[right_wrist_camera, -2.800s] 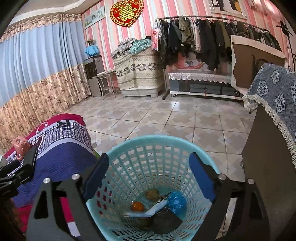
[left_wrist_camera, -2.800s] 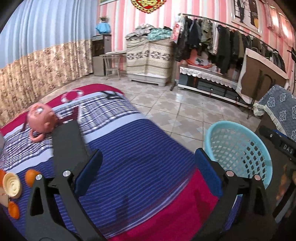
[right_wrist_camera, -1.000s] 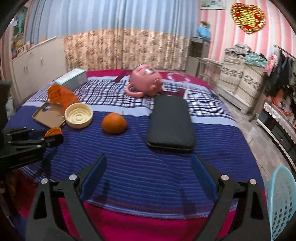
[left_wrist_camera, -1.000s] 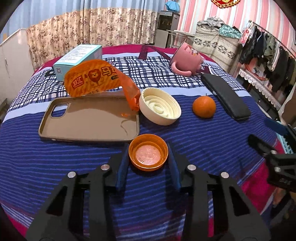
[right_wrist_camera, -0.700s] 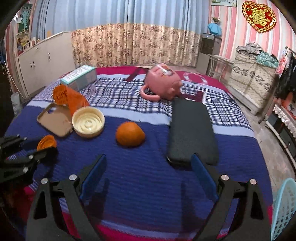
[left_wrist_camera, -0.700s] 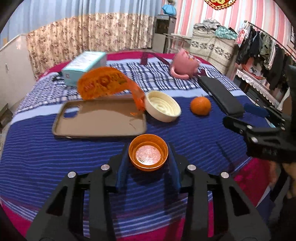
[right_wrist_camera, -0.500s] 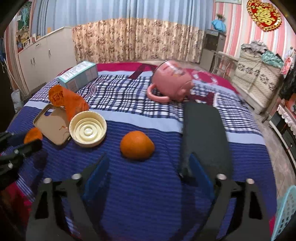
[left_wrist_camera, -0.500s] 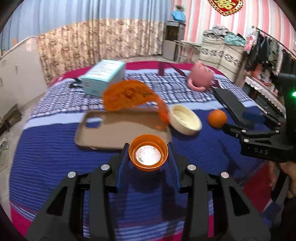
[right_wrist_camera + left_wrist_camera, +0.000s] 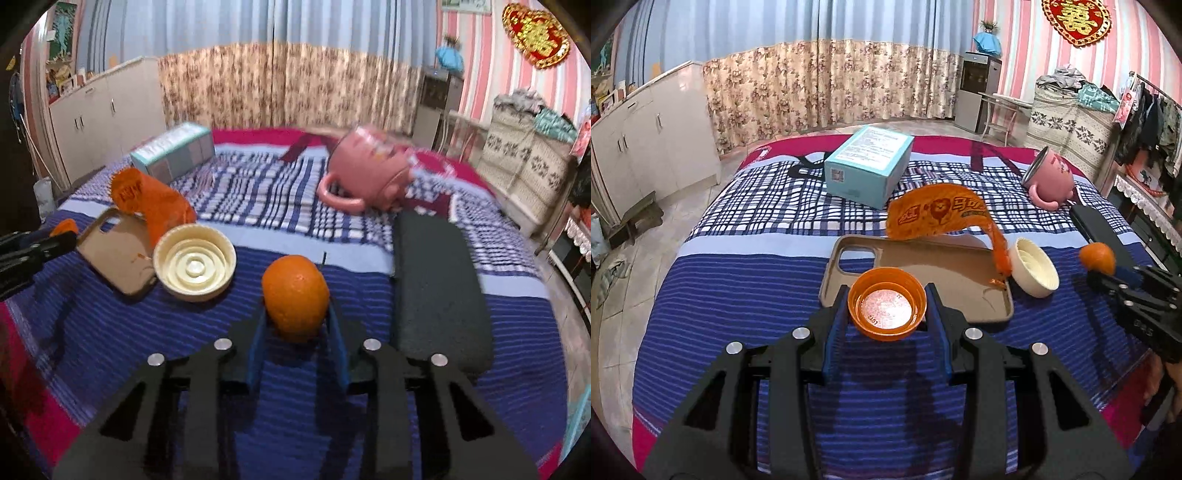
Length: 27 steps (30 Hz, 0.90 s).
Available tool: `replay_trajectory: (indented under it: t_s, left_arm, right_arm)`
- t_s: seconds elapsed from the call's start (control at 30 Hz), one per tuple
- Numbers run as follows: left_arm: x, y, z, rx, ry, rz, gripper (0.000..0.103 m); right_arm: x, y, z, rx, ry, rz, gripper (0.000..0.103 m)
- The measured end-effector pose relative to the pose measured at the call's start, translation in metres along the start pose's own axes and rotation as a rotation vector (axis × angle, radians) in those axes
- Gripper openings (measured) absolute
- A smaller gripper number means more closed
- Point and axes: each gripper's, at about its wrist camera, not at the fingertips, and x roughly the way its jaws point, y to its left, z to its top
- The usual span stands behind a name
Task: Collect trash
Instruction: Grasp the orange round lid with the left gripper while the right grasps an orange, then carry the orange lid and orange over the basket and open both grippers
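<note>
My left gripper (image 9: 887, 312) is shut on an orange plastic lid (image 9: 887, 308) and holds it above the striped bedspread (image 9: 738, 295). My right gripper (image 9: 296, 325) is shut on an orange fruit (image 9: 295, 293); the fruit also shows in the left wrist view (image 9: 1097, 258). An orange wrapper (image 9: 938, 216) curls over a tan phone case (image 9: 916, 280). A cream lid (image 9: 194, 266) lies beside the case, also in the left wrist view (image 9: 1034, 272).
A teal box (image 9: 870, 170), a pink mug (image 9: 369, 175) on its side and a long black case (image 9: 439, 291) lie on the bed. White cabinets (image 9: 646, 147) stand at left. A blue basket's rim (image 9: 580, 421) shows at the far right edge.
My right gripper went from open to shut around the orange fruit. My left gripper has lifted and drawn back with the orange lid in it.
</note>
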Motion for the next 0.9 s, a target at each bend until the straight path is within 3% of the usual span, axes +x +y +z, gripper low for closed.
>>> replay_trajectory:
  t_s: [0.2, 0.47, 0.63, 0.9]
  left_arm:
    - [-0.011, -0.028, 0.001, 0.025, -0.028, -0.033, 0.039]
    - [-0.029, -0.100, 0.006, 0.115, -0.077, -0.114, 0.039]
    - [-0.042, -0.152, 0.007, 0.192, -0.103, -0.168, 0.039]
    - [-0.057, -0.231, 0.007, 0.277, -0.142, -0.272, 0.039]
  right_arm:
    - [-0.062, -0.030, -0.014, 0.040, -0.091, -0.065, 0.031]
    - [-0.159, -0.099, -0.050, 0.161, -0.191, -0.243, 0.031]
    - [-0.188, -0.145, -0.076, 0.258, -0.238, -0.367, 0.031]
    - [-0.208, -0.222, -0.110, 0.372, -0.217, -0.523, 0.031]
